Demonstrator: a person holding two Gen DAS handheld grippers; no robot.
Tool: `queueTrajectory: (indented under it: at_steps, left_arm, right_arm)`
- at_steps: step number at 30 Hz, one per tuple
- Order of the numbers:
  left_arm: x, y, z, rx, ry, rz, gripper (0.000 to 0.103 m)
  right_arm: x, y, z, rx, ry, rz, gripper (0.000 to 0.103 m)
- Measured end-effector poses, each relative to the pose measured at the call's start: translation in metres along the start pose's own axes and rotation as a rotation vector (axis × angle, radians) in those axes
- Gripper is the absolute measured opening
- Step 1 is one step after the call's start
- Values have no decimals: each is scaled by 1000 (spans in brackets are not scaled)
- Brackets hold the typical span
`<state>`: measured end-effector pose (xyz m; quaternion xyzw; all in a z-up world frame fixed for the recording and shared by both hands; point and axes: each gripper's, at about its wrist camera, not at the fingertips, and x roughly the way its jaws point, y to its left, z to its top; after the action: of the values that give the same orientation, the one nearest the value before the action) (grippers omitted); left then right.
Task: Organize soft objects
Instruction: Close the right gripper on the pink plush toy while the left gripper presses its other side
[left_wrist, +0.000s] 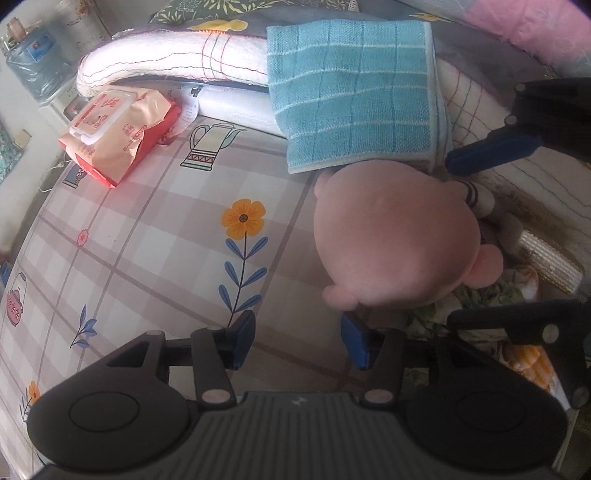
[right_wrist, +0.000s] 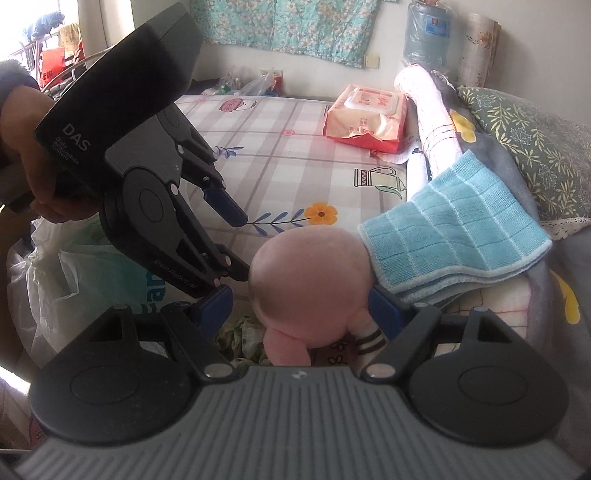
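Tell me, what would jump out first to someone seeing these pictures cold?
Probably the pink plush toy, a big round head at the edge of the checked, flower-printed tablecloth, sitting between the open fingers of the right gripper. A folded blue cloth lies right beside it, overlapping its top. The left gripper reaches in from the other side, also open, holding nothing.

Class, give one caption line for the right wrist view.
Right gripper straddles a pink plush toy beside a folded blue cloth; left gripper hovers open.
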<state>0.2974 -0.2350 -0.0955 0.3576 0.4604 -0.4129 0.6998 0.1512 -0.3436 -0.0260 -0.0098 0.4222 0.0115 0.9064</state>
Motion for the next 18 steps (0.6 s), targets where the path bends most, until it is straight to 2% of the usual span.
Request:
queueTrajectory:
  at_steps: [4, 7, 9, 11, 12, 13, 15, 18]
  left_arm:
    - [-4, -3, -2, 57, -16, -55, 59]
    - [-7, -5, 0, 76, -27, -105, 59]
    - [-6, -5, 2, 76, -35, -108, 57]
    - [-2, -6, 5, 82, -28, -100, 49]
    - [0, -7, 6, 87, -22, -102, 35]
    - [3, -8, 8, 92, -10, -104, 26]
    - [6, -8, 8, 94, 0, -105, 18]
    - [3, -9, 9, 87, -20, -102, 17]
  right_arm:
    - [1, -4, 0, 18, 0, 16, 81]
    - [2, -7, 0, 31, 1, 17, 81]
    - [4, -9, -1, 39, 2, 18, 81]
    - [5, -10, -2, 48, 4, 16, 81]
    - [6, -11, -3, 53, 6, 15, 81]
    - [7, -11, -3, 58, 6, 15, 81]
    - [7, -11, -4, 61, 2, 17, 81]
    - [8, -11, -4, 53, -5, 17, 81]
